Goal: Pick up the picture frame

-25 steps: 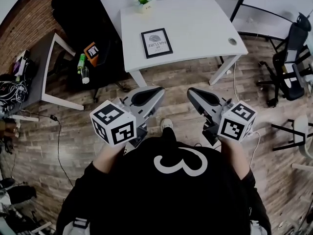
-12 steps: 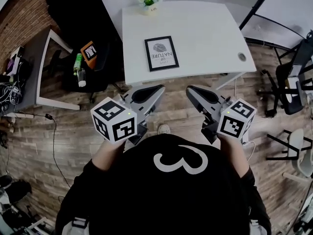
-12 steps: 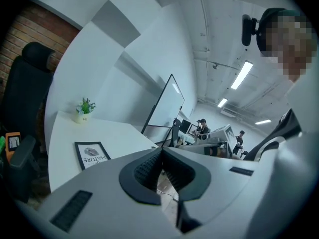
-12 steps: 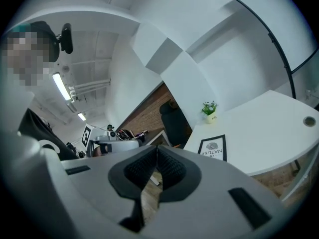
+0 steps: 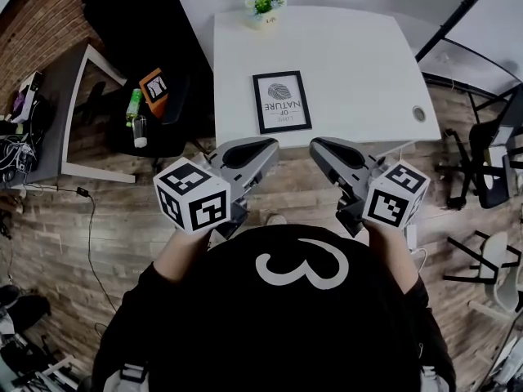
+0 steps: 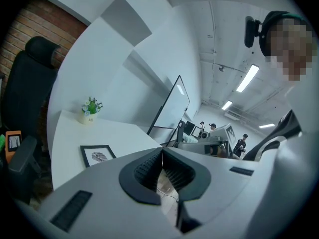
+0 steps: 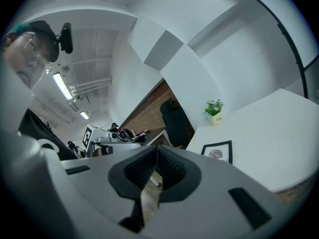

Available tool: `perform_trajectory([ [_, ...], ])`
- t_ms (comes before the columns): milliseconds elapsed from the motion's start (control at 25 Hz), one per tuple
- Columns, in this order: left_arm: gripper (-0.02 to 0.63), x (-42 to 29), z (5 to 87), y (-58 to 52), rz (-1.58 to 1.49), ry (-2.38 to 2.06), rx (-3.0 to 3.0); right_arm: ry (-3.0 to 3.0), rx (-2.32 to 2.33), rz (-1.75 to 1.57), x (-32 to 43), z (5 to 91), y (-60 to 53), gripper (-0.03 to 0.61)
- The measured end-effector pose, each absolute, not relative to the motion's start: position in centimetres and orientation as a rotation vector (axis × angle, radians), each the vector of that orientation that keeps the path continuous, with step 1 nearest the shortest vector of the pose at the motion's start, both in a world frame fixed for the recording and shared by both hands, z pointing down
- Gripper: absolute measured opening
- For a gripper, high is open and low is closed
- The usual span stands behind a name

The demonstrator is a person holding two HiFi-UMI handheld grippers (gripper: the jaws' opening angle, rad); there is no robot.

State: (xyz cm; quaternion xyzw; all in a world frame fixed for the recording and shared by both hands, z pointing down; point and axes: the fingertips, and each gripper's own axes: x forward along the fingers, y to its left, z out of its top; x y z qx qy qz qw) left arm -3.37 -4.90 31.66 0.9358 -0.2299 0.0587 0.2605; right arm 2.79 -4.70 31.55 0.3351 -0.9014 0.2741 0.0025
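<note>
A black-framed picture (image 5: 283,102) with a fingerprint print lies flat on the white table (image 5: 359,64), near its front edge. It also shows in the left gripper view as the picture frame (image 6: 97,155) and in the right gripper view as the picture frame (image 7: 218,152). My left gripper (image 5: 272,144) is shut and empty, just short of the table's front edge. My right gripper (image 5: 314,145) is shut and empty beside it, at the same edge. In each gripper view the left gripper (image 6: 161,152) and right gripper (image 7: 156,149) show their jaws closed together with nothing between them.
A small potted plant (image 5: 265,2) stands at the table's far edge. A black office chair (image 5: 135,31) and a grey side table (image 5: 57,113) are at the left, with an orange box (image 5: 154,86) and a green bottle (image 5: 131,107). More chairs (image 5: 490,178) stand at the right.
The table and picture frame have come nearer in the head view as both grippers moved forward toward the table's front edge. Both stay shut.
</note>
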Motion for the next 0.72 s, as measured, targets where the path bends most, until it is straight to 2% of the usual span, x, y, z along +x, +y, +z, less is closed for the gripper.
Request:
perform_trajectory([
  [720,0.017,-3.3,33.3,-9.1,0.199,-0.715,2.463,-2.833,0.960,0.900,3.5,32.4,-9.3,0.026],
])
